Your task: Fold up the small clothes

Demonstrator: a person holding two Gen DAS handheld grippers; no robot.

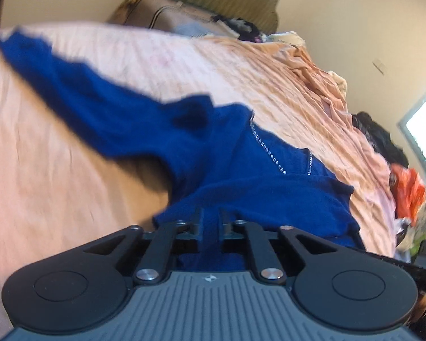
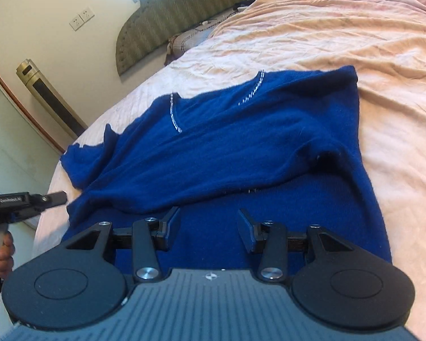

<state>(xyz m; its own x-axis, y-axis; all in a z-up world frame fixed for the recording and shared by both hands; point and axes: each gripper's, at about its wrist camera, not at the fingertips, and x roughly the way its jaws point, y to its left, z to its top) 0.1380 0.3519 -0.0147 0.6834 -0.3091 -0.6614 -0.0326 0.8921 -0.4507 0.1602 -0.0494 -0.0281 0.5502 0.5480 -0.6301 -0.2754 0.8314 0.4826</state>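
Left wrist view: the left gripper has its jaws clamped on a fold of the blue sweater, which lies spread on the pink bedsheet. The right gripper hovers over the sweater's lower part, jaws apart and holding nothing.

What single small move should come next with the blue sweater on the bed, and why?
Probably carry the left gripper, shut on the blue sweater, across the body to lay the lifted part flat. One sleeve is already folded over the torso, the fabric on that side hangs raised above the peach bedsheet, and the right gripper hovers open, free to smooth afterwards.
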